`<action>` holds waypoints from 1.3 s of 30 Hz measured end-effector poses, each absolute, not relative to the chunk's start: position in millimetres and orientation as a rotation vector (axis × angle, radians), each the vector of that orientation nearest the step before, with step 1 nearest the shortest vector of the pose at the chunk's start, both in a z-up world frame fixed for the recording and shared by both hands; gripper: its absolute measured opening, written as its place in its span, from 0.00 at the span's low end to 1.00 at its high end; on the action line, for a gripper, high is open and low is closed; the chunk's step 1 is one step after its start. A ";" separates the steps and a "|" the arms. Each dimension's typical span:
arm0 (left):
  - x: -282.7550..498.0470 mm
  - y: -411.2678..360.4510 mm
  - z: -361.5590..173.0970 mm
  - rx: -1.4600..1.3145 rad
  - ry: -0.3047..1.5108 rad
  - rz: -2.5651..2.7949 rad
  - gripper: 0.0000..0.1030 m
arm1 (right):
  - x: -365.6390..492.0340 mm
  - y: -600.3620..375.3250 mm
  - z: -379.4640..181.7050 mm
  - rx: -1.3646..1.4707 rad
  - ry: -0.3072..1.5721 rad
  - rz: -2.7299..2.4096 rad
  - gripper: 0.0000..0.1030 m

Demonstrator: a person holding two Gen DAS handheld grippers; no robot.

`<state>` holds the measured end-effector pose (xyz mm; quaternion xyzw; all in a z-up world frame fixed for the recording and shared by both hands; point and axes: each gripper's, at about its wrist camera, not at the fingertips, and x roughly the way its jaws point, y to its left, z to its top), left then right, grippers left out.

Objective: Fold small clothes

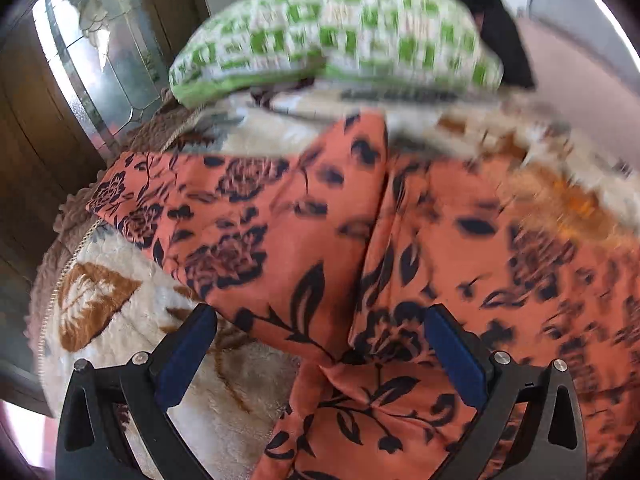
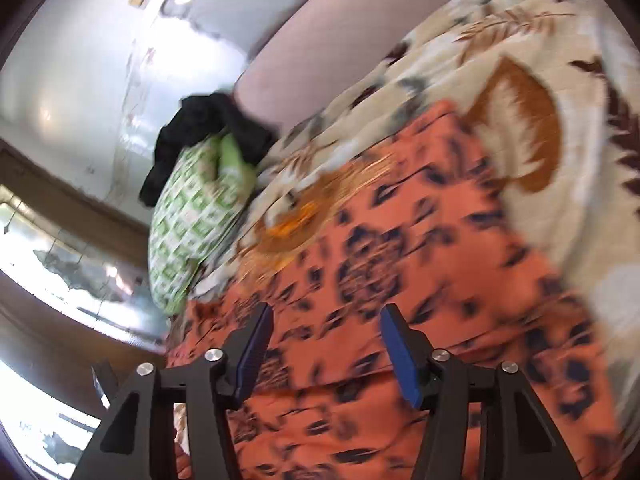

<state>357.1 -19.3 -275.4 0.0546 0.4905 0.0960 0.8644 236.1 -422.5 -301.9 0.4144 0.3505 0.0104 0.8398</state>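
An orange garment with a black flower print (image 1: pixel 304 232) lies spread on the cream leaf-patterned blanket (image 1: pixel 120 320). It looks like small trousers, with one leg reaching to the left and a seam down the middle. My left gripper (image 1: pixel 320 328) is open, its blue-padded fingers (image 1: pixel 188 356) astride the garment's near bunched edge, just above the cloth. In the right wrist view the same garment (image 2: pixel 400 280) fills the lower frame. My right gripper (image 2: pixel 326 336) is open and empty, hovering over the cloth. Both views are motion-blurred.
A green-and-white checked pillow (image 1: pixel 332 36) lies at the far end of the bed with a black garment (image 1: pixel 500 32) behind it; both also show in the right wrist view (image 2: pixel 192 220). A wooden glass-panelled door (image 1: pixel 80 72) stands at the left. A pink headboard (image 2: pixel 320 60) borders the blanket.
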 end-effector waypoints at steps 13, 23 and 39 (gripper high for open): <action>326.4 10.2 -236.2 -0.104 0.947 0.163 1.00 | 265.3 -413.3 -308.4 0.724 0.891 0.067 0.40; 305.2 182.8 -205.3 -0.347 0.923 0.403 1.00 | 257.5 -373.4 -285.9 0.542 0.805 0.129 0.52; 403.0 295.9 -277.2 -0.852 0.987 0.278 0.74 | 259.2 -347.7 -285.5 0.510 0.785 0.172 0.52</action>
